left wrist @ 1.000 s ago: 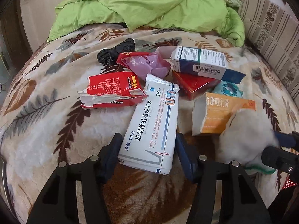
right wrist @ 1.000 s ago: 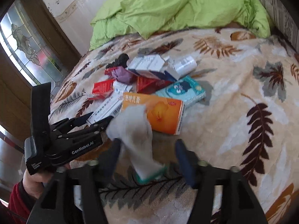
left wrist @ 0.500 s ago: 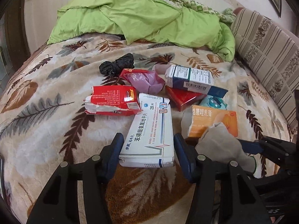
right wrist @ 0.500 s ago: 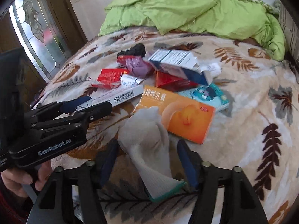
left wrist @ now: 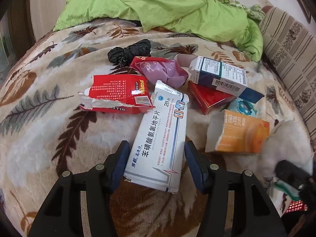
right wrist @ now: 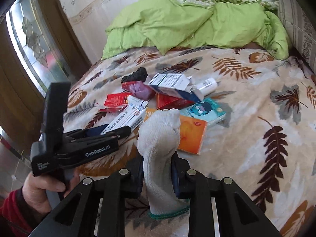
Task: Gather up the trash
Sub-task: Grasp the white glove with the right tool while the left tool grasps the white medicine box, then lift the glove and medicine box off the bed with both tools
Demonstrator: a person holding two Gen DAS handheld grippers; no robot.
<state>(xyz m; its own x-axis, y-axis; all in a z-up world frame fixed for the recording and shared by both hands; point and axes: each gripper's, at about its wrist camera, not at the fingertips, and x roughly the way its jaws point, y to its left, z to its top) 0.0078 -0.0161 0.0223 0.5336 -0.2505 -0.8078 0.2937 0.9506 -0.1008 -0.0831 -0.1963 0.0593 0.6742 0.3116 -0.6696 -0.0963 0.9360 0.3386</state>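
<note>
A long white medicine box (left wrist: 160,138) lies lengthwise between the blue pads of my left gripper (left wrist: 156,164), which grips its sides just above the leaf-patterned blanket (left wrist: 49,138). From the right wrist view the same left gripper (right wrist: 120,131) shows with the white medicine box (right wrist: 126,120) in it. My right gripper (right wrist: 157,167) is closing its jaws on a white knit glove (right wrist: 160,138) with a green cuff; the pads pinch it and it stands bunched upright. The glove (left wrist: 286,138) sits beside an orange box (left wrist: 243,136).
Litter lies mid-bed: a torn red box (left wrist: 116,92), a purple-red wrapper (left wrist: 162,71), a black bag (left wrist: 130,51), a blue-white box (left wrist: 221,75), a red pack (left wrist: 207,98), a teal tissue pack (right wrist: 205,108). Behind lies a green quilt (left wrist: 158,4), at the right a striped headboard (left wrist: 292,59).
The right jaws have drawn in onto the glove, which now stands squeezed and upright instead of lying loose. The left gripper keeps the white box between its pads.
</note>
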